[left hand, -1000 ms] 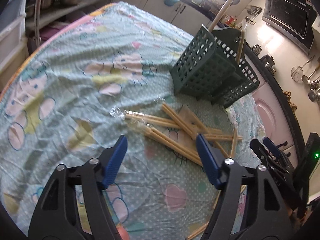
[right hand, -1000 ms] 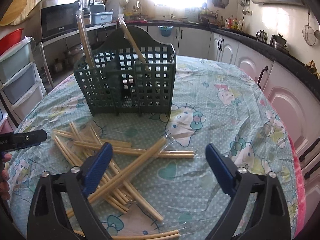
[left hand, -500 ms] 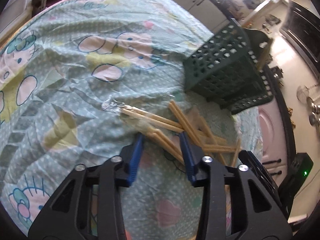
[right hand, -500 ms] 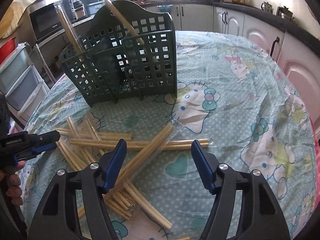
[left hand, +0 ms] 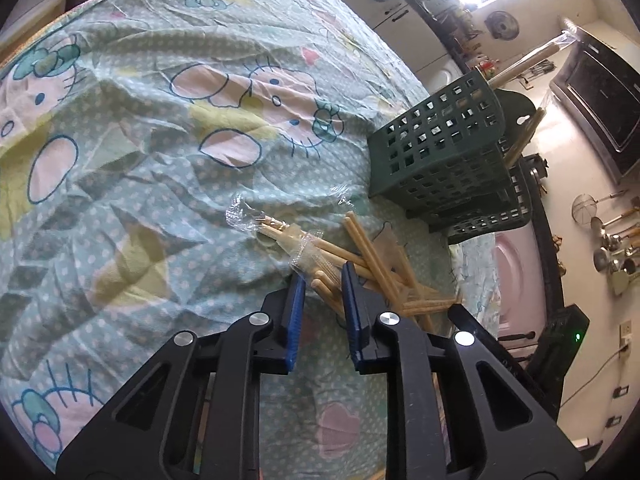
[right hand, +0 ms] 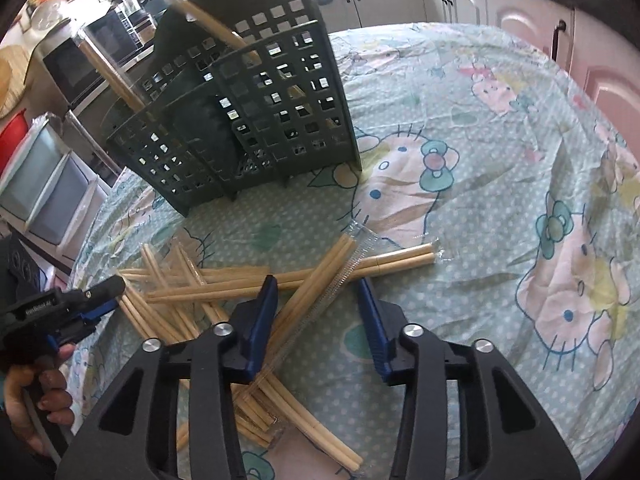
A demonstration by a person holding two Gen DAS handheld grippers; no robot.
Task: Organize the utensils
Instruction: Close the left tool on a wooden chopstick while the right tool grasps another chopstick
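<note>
Left gripper (left hand: 323,280) low, fingers pinching wrapped chopsticks (left hand: 316,258); right gripper (right hand: 318,300) hovering, fingers spread.

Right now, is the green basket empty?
No: in the right wrist view the green basket already holds two wrapped chopstick pairs standing tilted above its rim.

One green utensil basket (right hand: 248,112), two wrapped chopstick pairs standing inside, roughly nine more pairs (right hand: 224,280) scattered.

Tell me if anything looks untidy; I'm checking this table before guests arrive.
Yes: wrapped chopsticks lie scattered and crisscrossed on the tablecloth in front of the green basket, which holds only a couple, leaning at angles.
</note>
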